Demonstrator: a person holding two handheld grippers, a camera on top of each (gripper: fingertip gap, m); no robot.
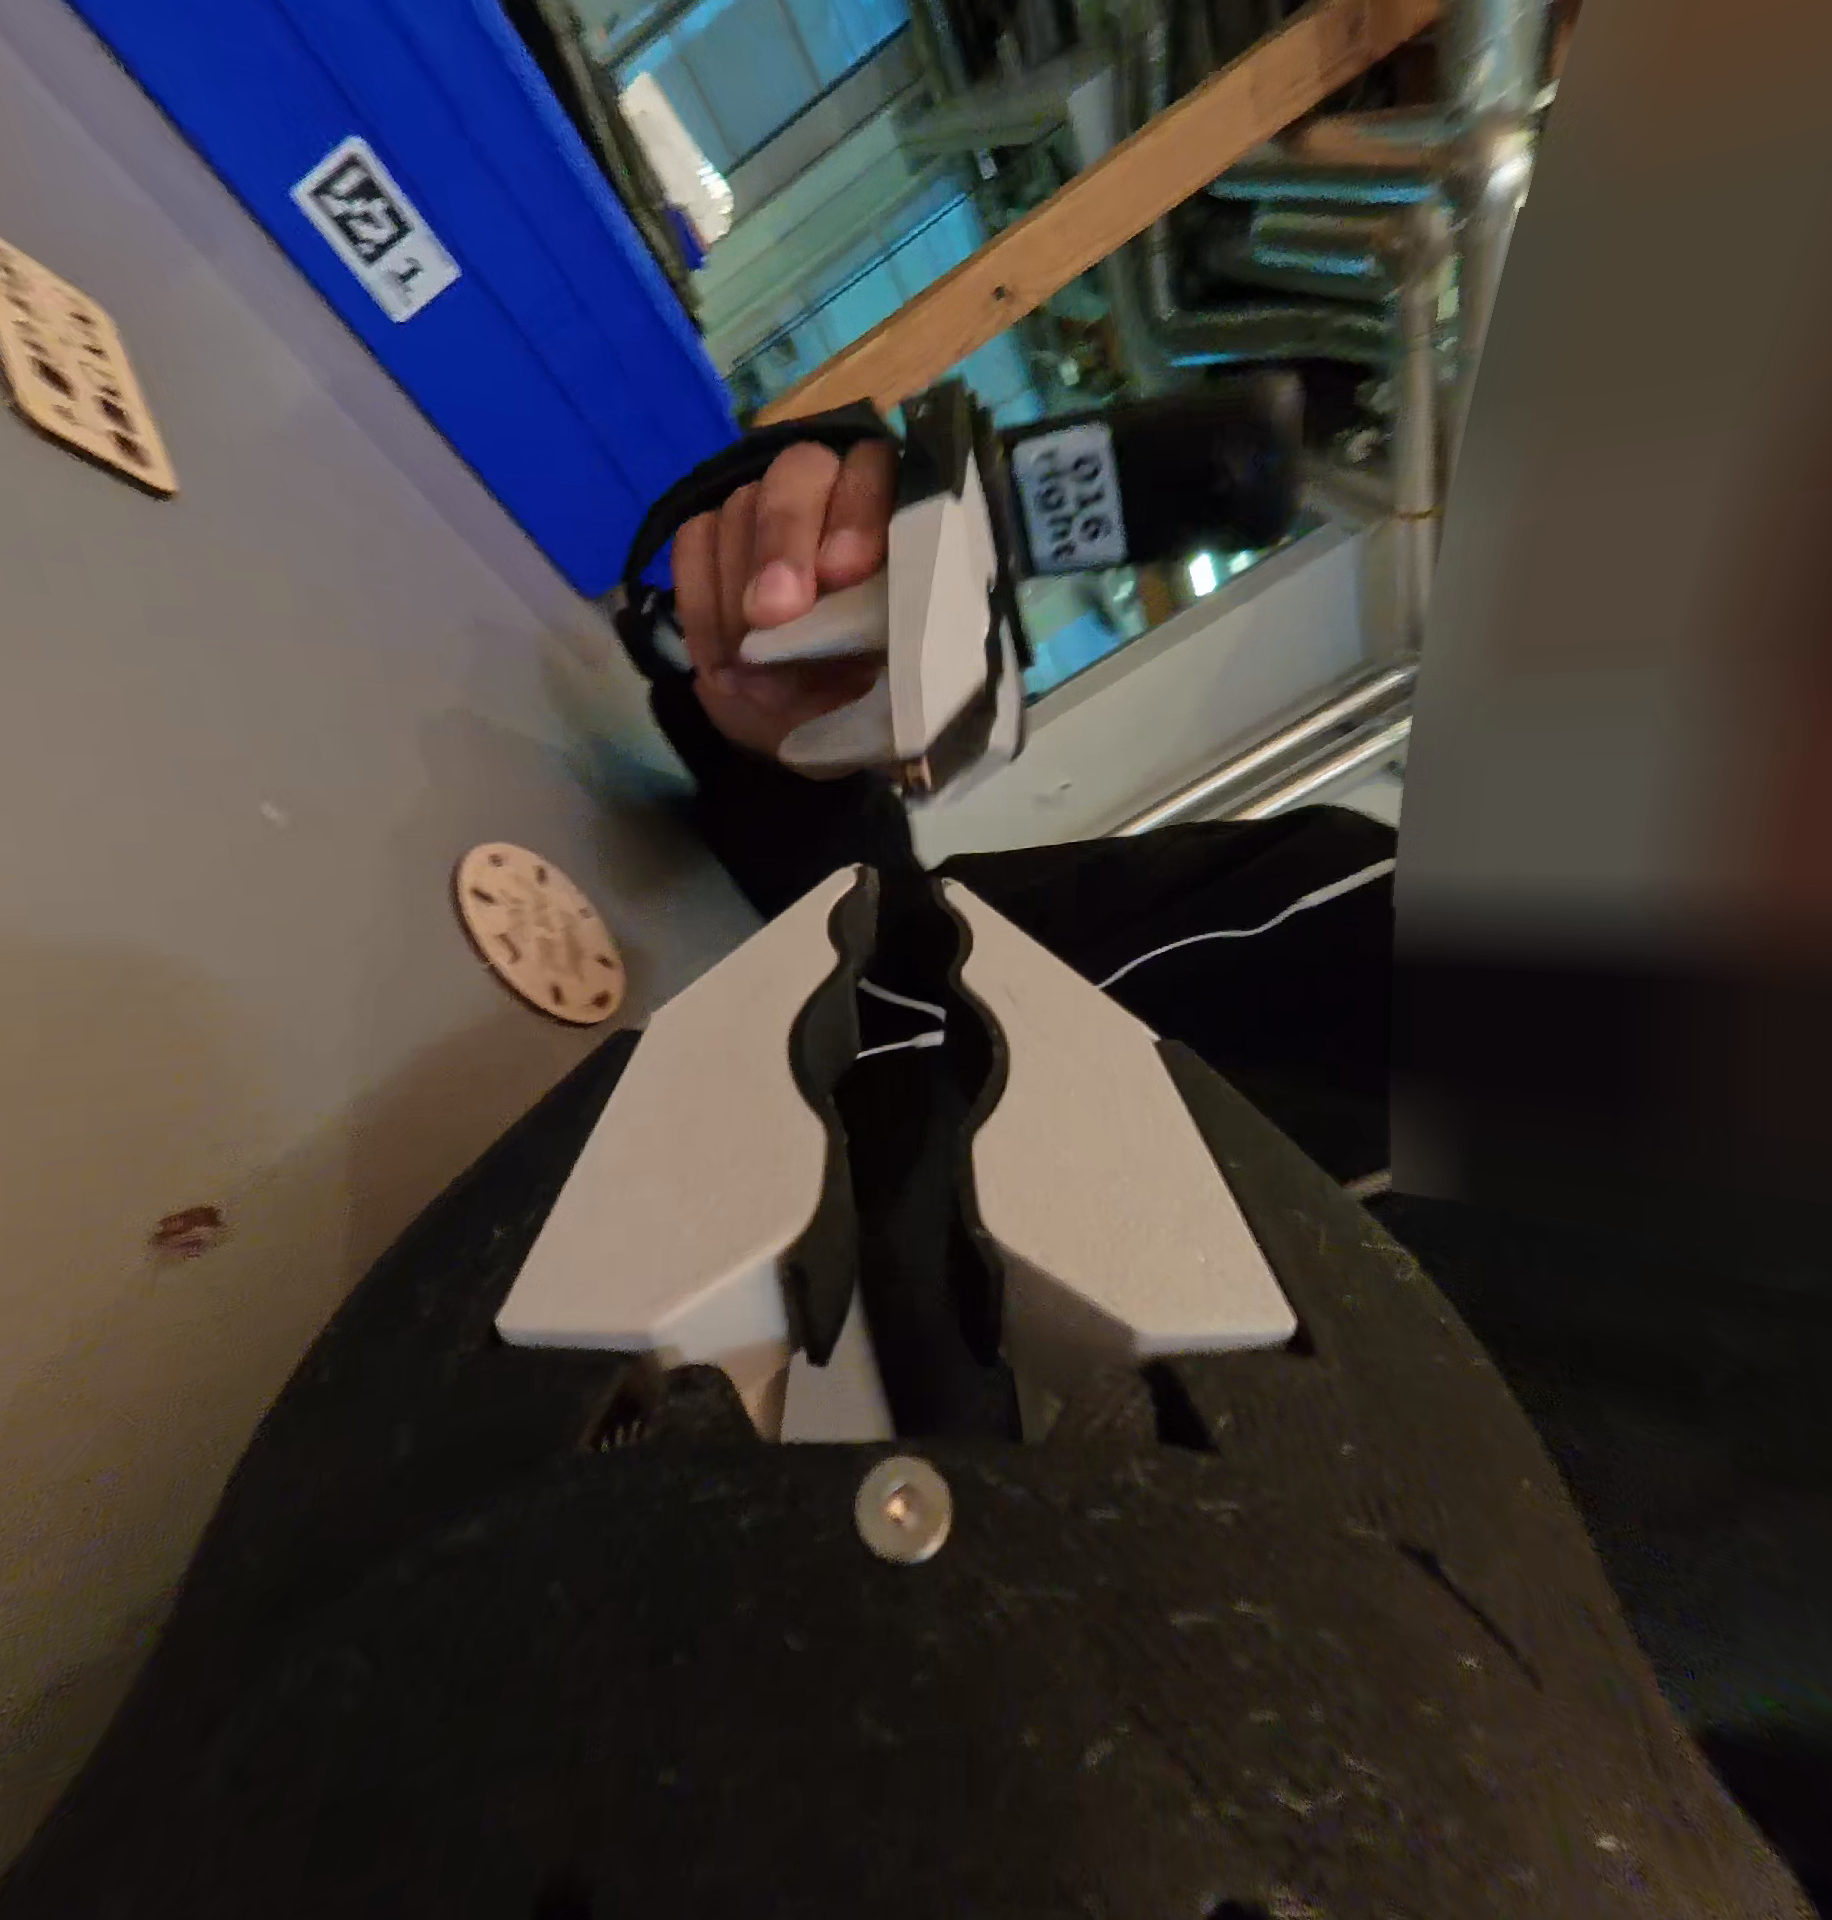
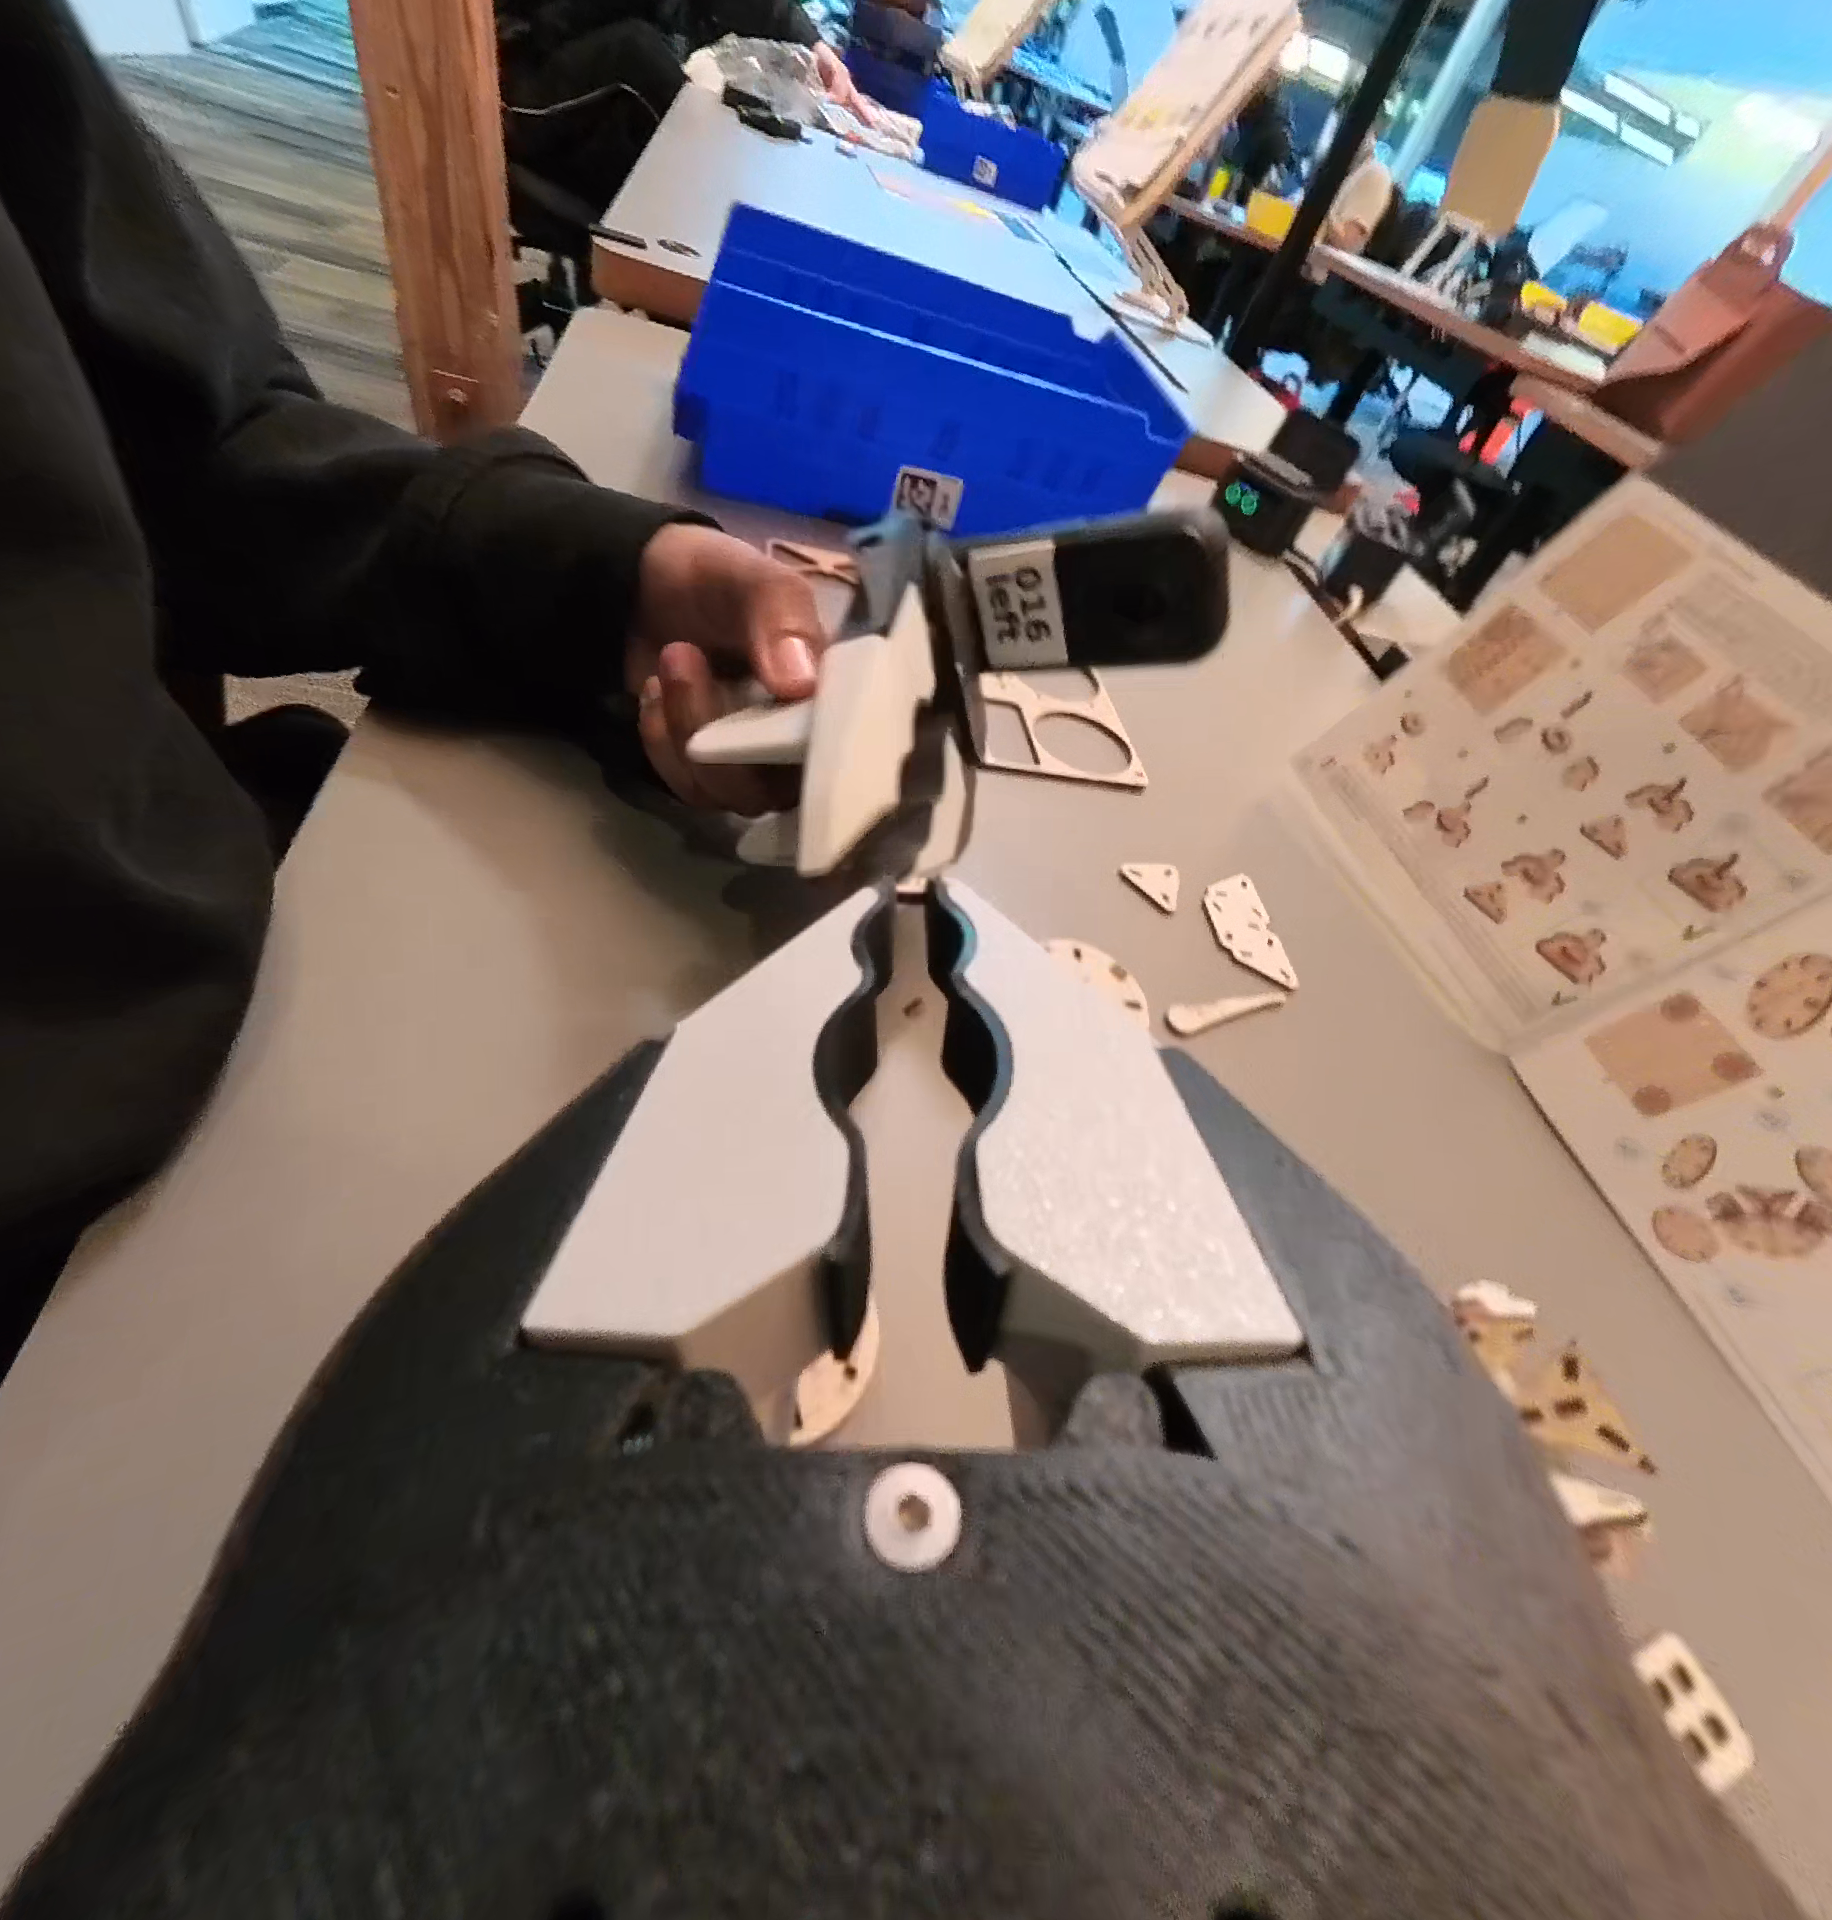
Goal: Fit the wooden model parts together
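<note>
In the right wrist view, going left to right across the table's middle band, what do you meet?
Black sleeve → hand → left gripper → small wooden triangle → perforated wooden plate → instruction sheet.

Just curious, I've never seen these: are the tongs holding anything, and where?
The right tongs pinch a small wooden piece at their very tips; the left tongs hold nothing visible.

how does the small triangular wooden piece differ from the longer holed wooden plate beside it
The triangular wooden piece is smaller, with three corners; the longer wooden plate is an elongated, irregular shape. The plate has more holes than the triangle. Both are pale wood, lying flat on the grey table.
</note>
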